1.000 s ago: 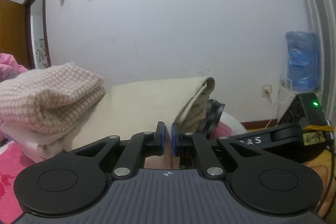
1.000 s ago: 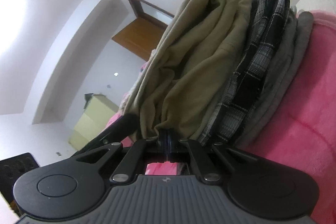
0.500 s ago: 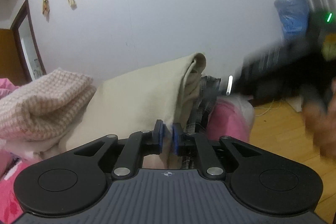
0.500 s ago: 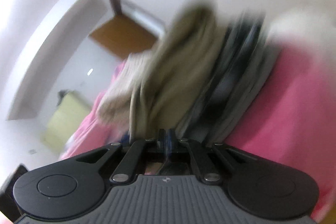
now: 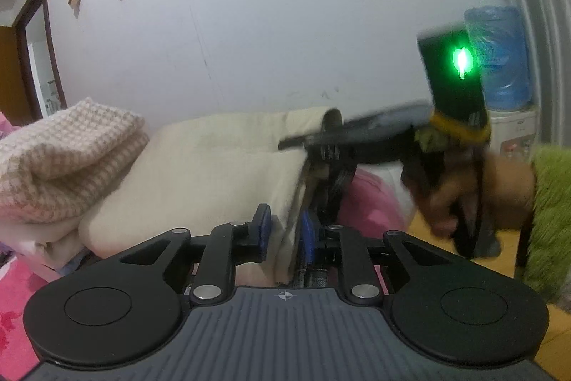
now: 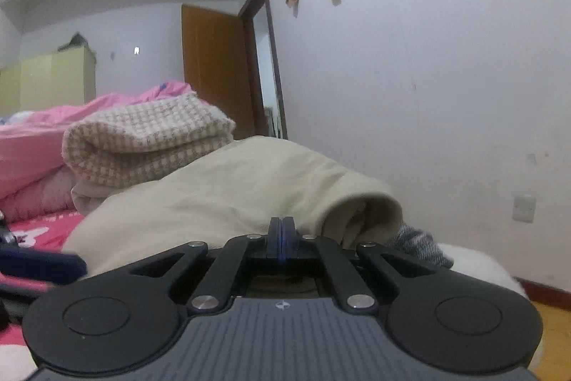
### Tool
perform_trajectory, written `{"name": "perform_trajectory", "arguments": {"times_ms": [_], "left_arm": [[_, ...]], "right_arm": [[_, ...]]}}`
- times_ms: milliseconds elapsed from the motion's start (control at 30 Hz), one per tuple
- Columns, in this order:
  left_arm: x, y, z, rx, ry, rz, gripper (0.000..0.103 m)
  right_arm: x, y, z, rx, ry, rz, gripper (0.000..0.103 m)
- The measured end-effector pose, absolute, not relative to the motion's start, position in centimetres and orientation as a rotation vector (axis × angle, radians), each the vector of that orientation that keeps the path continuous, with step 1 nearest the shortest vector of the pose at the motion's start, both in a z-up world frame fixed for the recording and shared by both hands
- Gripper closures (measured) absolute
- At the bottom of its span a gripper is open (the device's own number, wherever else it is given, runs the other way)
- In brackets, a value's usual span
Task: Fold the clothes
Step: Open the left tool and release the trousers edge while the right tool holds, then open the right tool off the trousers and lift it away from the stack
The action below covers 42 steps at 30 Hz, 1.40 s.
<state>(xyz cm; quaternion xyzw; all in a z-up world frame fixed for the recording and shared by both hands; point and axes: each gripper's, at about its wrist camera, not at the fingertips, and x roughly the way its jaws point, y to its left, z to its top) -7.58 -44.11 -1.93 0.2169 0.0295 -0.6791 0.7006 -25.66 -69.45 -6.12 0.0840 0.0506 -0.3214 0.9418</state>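
Clothes lay stacked on the pink bedspread (image 6: 32,231): a folded cream fabric garment (image 5: 214,166) topped the pile beside a checked beige knit blanket (image 6: 150,138). My left gripper (image 5: 283,234) was opening, a cream edge between its pads. My right gripper (image 6: 282,234) sat closed, empty. Motion blurred its body.

Left gripper (image 5: 283,232) jaws opening; right gripper (image 6: 282,236) jaws closed, seemingly empty.
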Motion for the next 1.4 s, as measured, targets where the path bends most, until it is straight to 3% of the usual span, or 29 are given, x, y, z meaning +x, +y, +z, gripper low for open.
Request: {"name": "perform_trajectory", "arguments": {"times_ms": [133, 267, 333, 567, 700, 967, 1067, 1167, 1400], "left_arm": [[-7.2, -44.1, -2.1, 0.464, 0.081, -1.523, 0.084], [-7.5, -44.5, -2.1, 0.483, 0.076, -1.537, 0.084], [-7.6, -44.8, -2.1, 0.495, 0.078, -1.537, 0.084], [-7.6, -44.5, -2.5, 0.499, 0.071, -1.538, 0.084], [-7.4, -44.7, -2.4, 0.486, 0.091, -1.553, 0.083], [-7.1, -44.6, -2.8, 0.483, 0.093, -1.557, 0.083], [-7.1, -44.7, -2.9, 0.481, 0.097, -1.560, 0.083], [-6.9, -45.4, -3.2, 0.503, 0.153, -1.576, 0.084], [-7.1, -45.5, -3.7, 0.503, 0.179, -1.570, 0.084]], "right_arm": [[-21.6, -67.8, 0.2, 0.098, 0.039, -0.635, 0.103], [-17.3, -70.1, -2.9, 0.009, 0.152, -0.686, 0.103], [-17.8, -71.3, -4.1, 0.083, 0.118, -0.676, 0.103], [-17.4, -72.2, 0.3, 0.159, 0.050, -0.688, 0.103], [-15.6, -75.2, -4.1, 0.159, 0.176, -0.780, 0.103], [-14.8, -73.6, 3.1, 0.110, 0.138, -0.710, 0.103], [-12.0, -74.0, 3.2, 0.059, 0.200, -0.663, 0.103], [-10.1, -77.2, -1.3, 0.176, 0.348, -0.710, 0.103], [-9.8, -76.7, 4.6, 0.167, 0.448, -0.688, 0.103]]}}
